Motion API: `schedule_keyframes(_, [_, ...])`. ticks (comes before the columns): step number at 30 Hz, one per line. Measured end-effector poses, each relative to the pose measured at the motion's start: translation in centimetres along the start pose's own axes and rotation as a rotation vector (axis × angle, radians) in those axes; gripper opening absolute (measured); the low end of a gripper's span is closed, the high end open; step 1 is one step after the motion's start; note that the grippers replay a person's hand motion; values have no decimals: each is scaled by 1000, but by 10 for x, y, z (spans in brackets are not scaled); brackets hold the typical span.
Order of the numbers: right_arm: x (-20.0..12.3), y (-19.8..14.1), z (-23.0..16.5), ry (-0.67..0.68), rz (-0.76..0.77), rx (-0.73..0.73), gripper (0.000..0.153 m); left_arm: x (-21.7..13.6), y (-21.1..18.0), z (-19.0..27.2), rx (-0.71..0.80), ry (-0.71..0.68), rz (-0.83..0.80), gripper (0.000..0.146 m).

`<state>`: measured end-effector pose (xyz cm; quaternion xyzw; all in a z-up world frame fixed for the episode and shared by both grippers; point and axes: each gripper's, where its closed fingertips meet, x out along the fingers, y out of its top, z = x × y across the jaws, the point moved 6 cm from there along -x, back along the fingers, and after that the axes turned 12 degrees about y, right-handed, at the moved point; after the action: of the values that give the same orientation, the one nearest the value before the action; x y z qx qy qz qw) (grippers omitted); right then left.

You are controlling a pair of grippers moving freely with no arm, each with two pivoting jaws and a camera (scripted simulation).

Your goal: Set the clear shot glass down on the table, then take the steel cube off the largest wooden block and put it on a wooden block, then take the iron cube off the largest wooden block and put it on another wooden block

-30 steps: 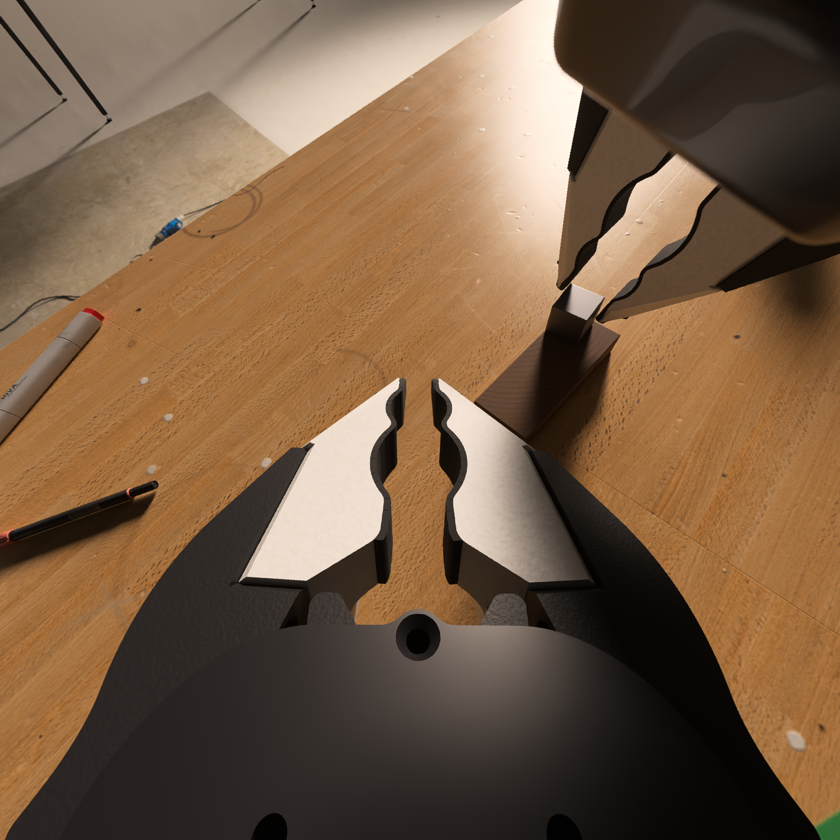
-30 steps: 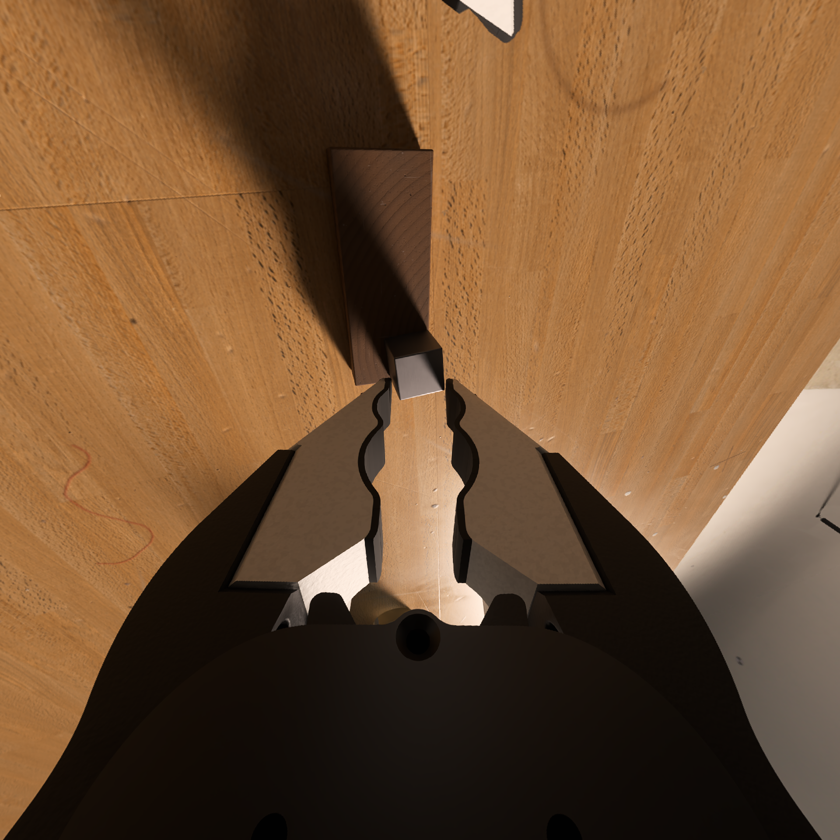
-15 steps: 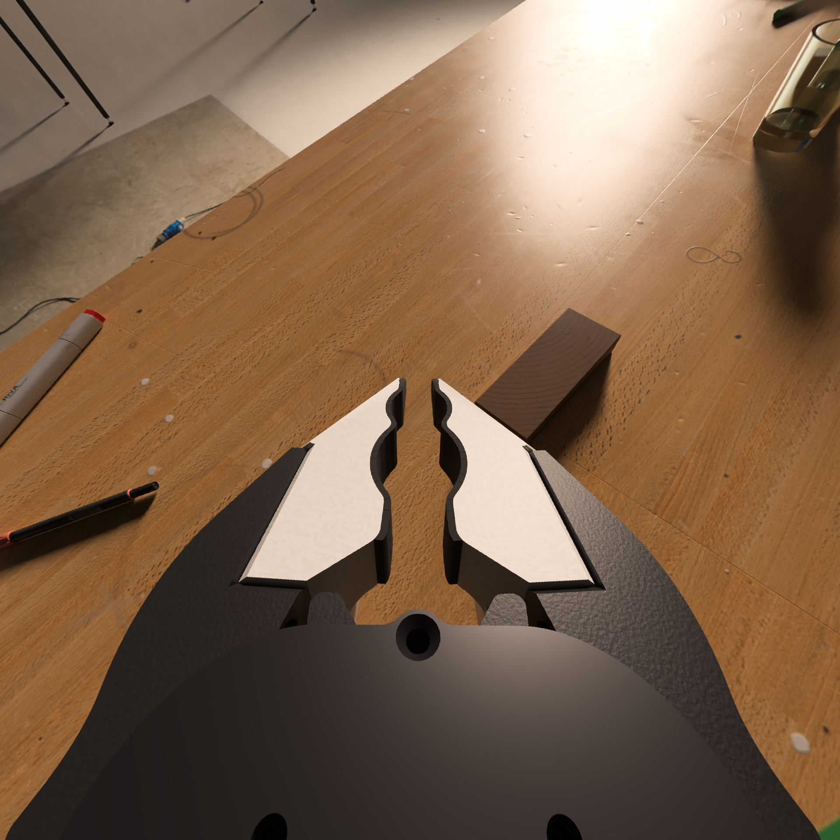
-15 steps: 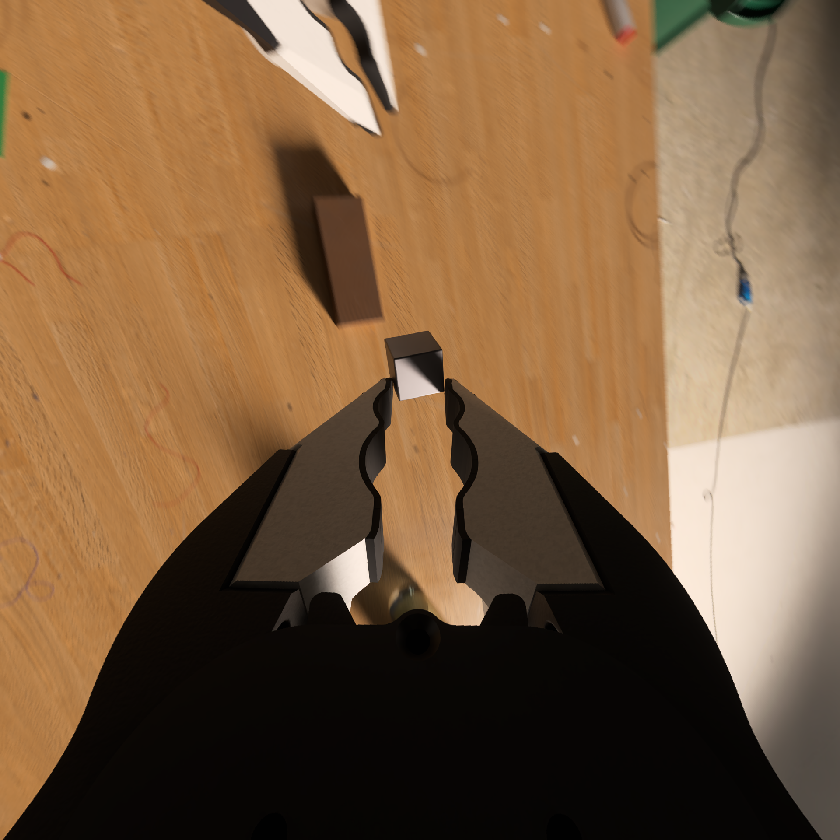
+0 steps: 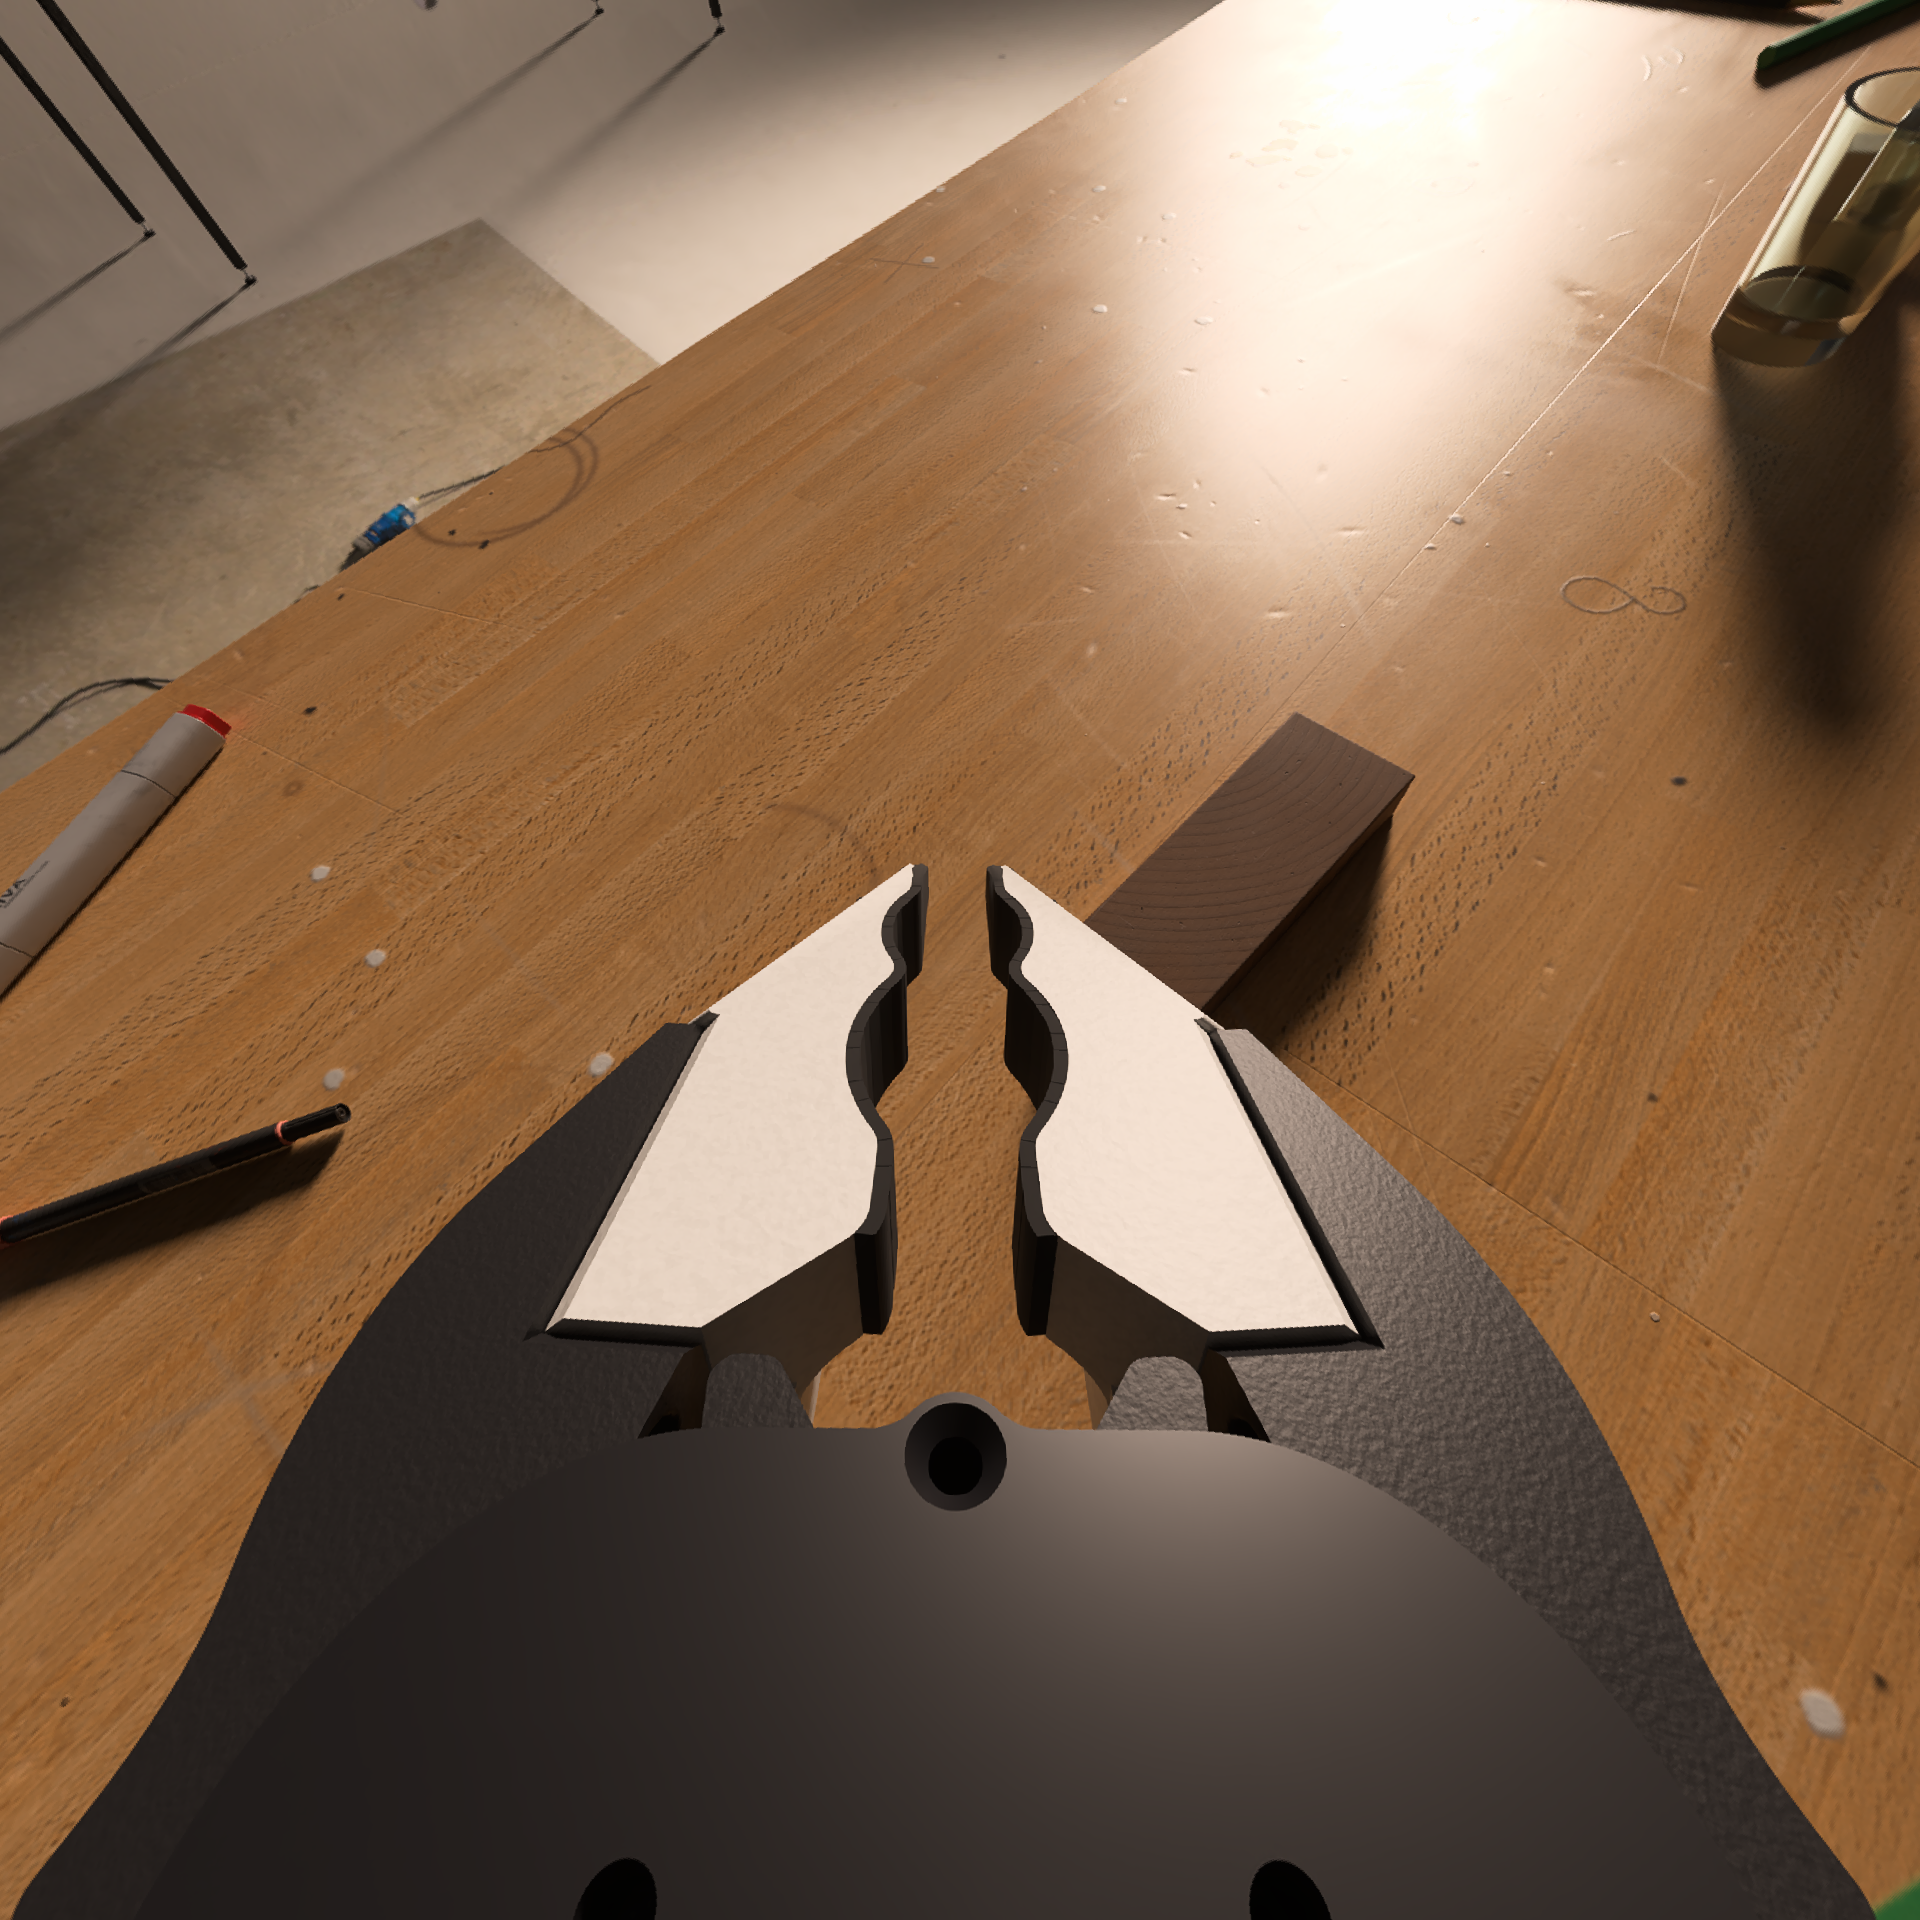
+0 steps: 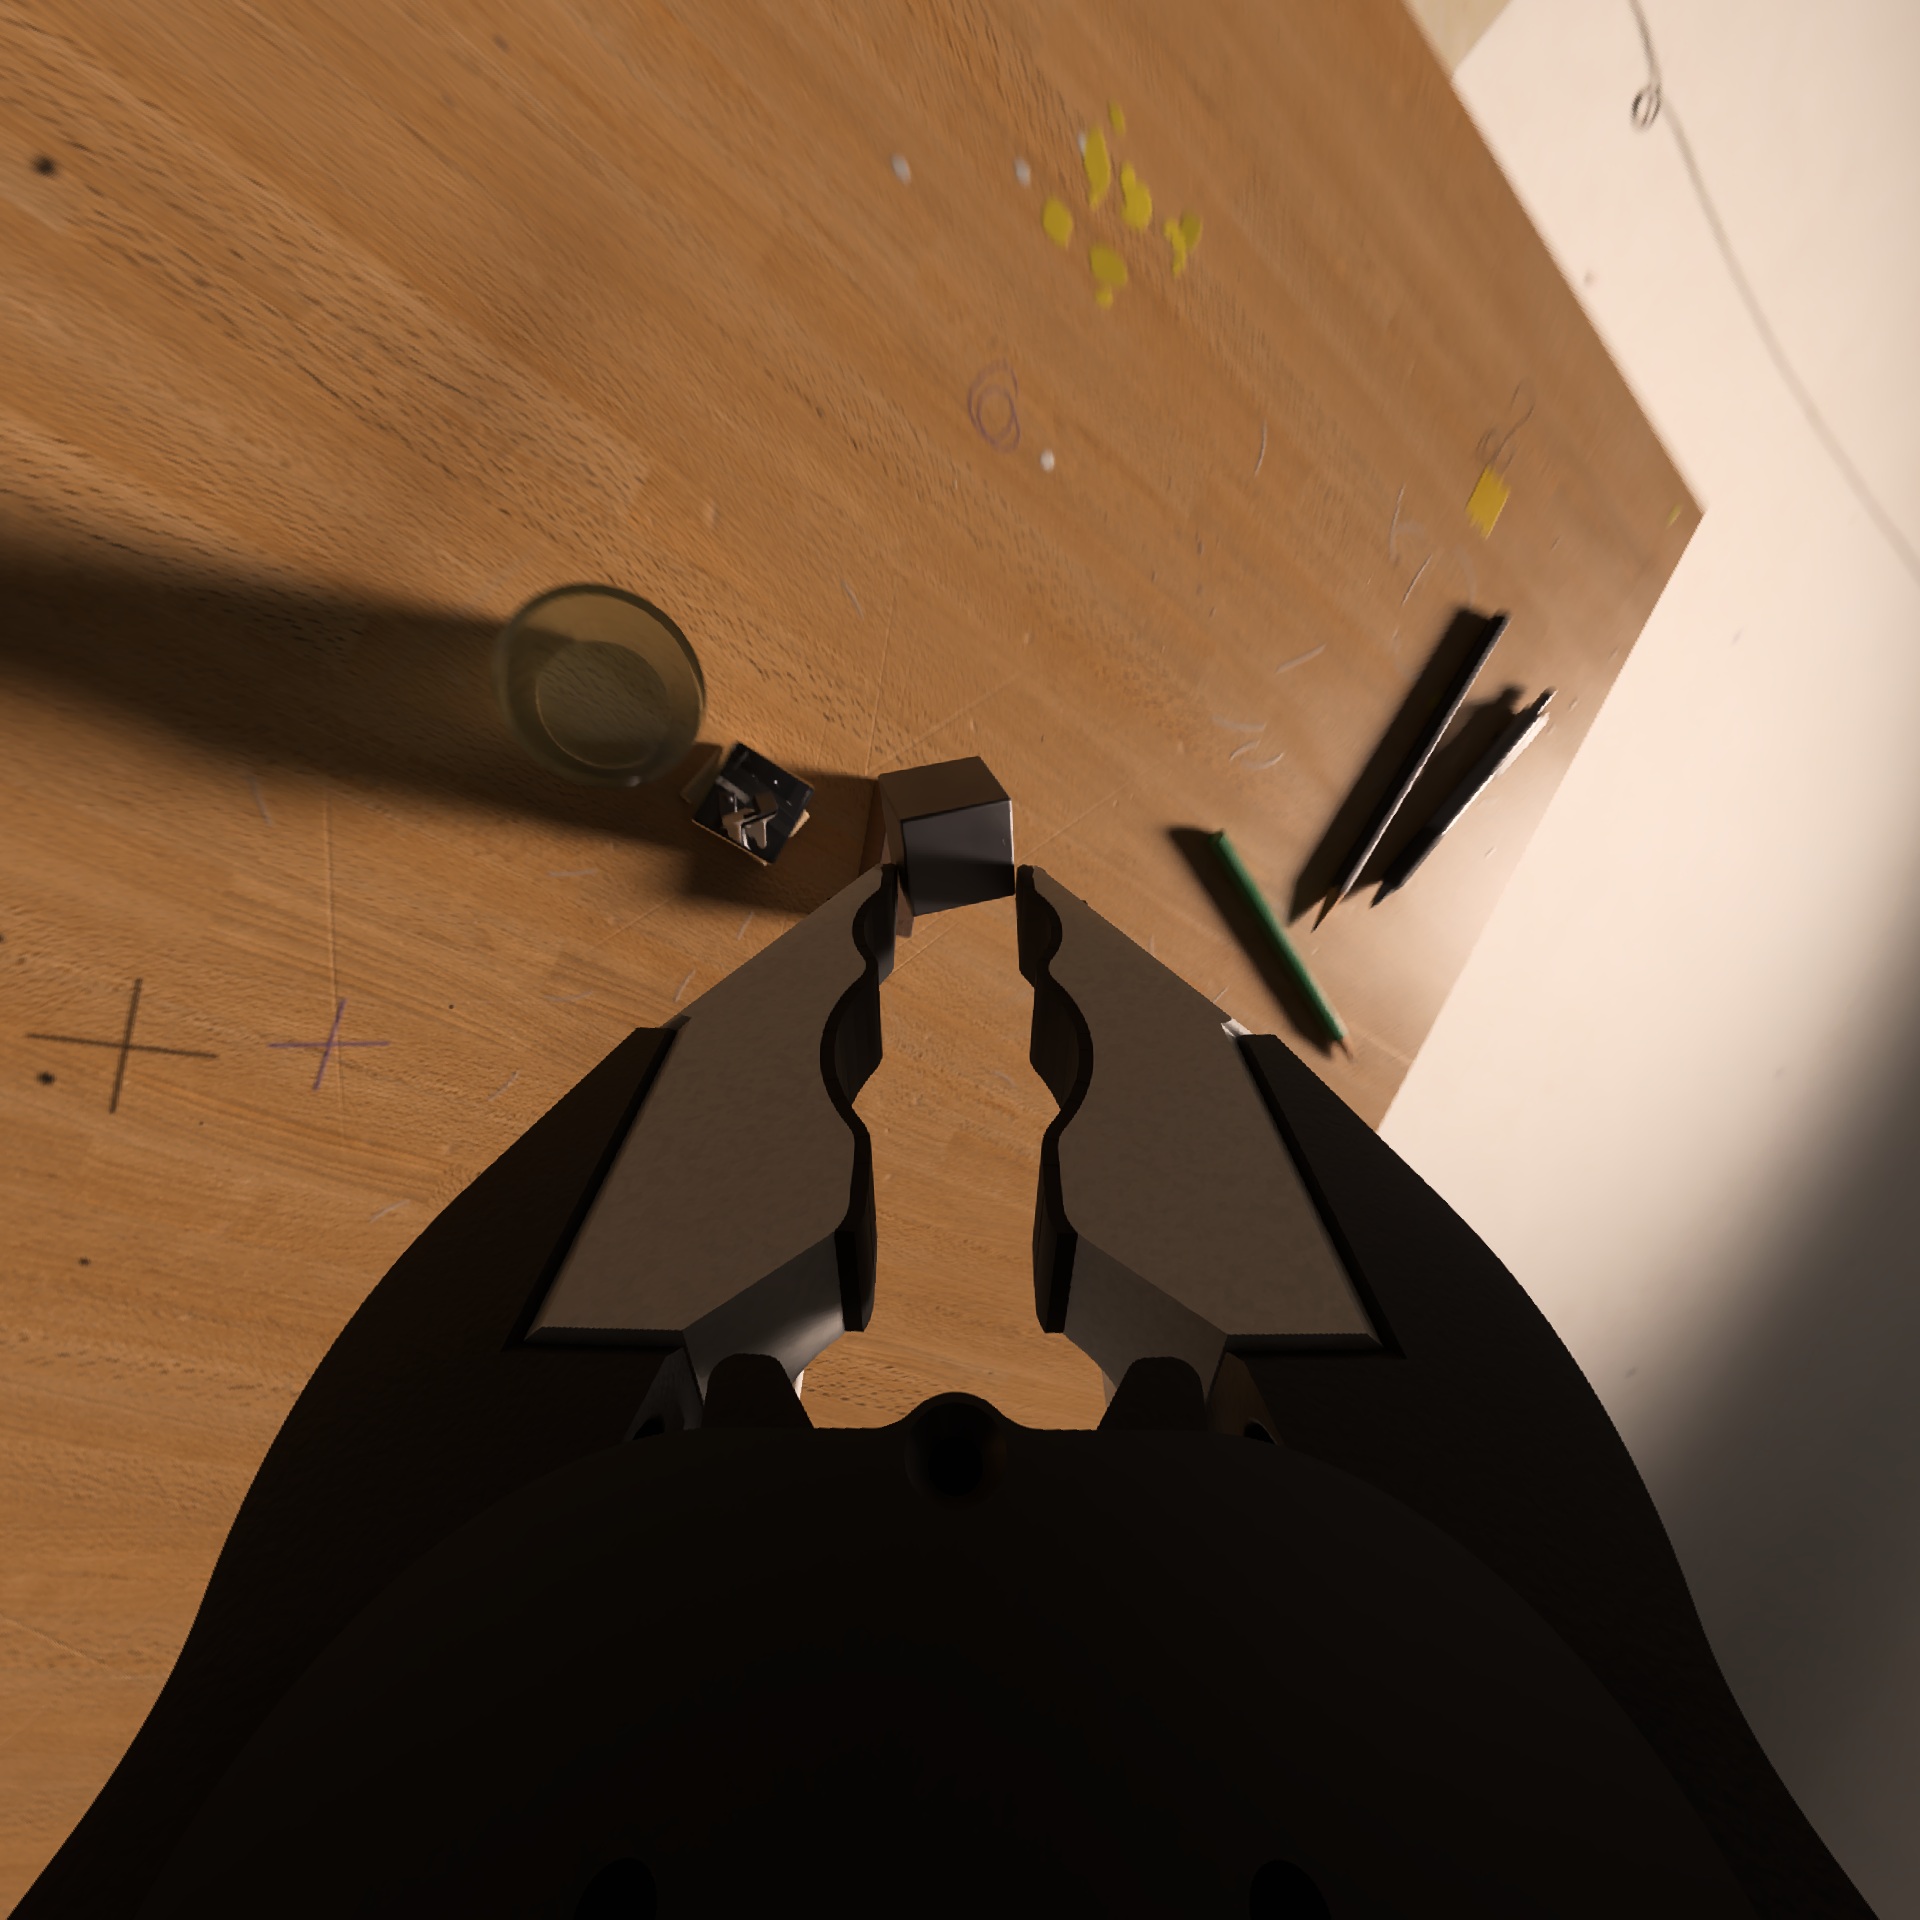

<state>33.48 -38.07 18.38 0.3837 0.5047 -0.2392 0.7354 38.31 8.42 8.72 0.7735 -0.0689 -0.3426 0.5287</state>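
In the left wrist view my left gripper (image 5: pixel 956 883) hangs low over the table, its fingers nearly together with a narrow gap, holding nothing. Just right of its fingertips lies the long dark wooden block (image 5: pixel 1247 862), its top bare. The clear shot glass (image 5: pixel 1839 229) stands far right. In the right wrist view my right gripper (image 6: pixel 956 883) is shut on a grey metal cube (image 6: pixel 956 847), held above the table over a small light wooden block (image 6: pixel 889 831), mostly hidden. A shiny cube (image 6: pixel 750 805) sits on another small block beside the upright shot glass (image 6: pixel 601 684).
A white marker (image 5: pixel 104 831) and a black pen (image 5: pixel 177 1174) lie at the left. A green pencil (image 6: pixel 1262 935) and dark pens (image 6: pixel 1413 769) lie near the table's right edge (image 6: pixel 1538 790). Yellow specks (image 6: pixel 1112 208) mark the far tabletop.
My right gripper lifted the grey cube off the dark block and carried it away to the spot beside the shot glass. The left gripper has not moved.
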Motion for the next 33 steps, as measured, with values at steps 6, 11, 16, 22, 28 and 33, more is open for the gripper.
schedule_keyframes(6, [34,-23,7,35,-28,137,23,0,0,0,-1,-1,1,11])
schedule_keyframes(11, [58,-26,7,72,-83,175,23,0,0,0,-1,-1,0,11])
schedule_keyframes(16, [77,-31,10,142,-114,239,23,0,0,0,0,-1,0,11])
schedule_keyframes(22, [84,-37,17,113,-177,264,23,0,0,0,1,-1,0,11])
schedule_keyframes(28, [91,-36,17,151,-194,277,23,0,0,0,1,-1,0,11])
schedule_keyframes(33, [74,-30,14,67,-165,234,59,0,0,0,9,-6,7,11])
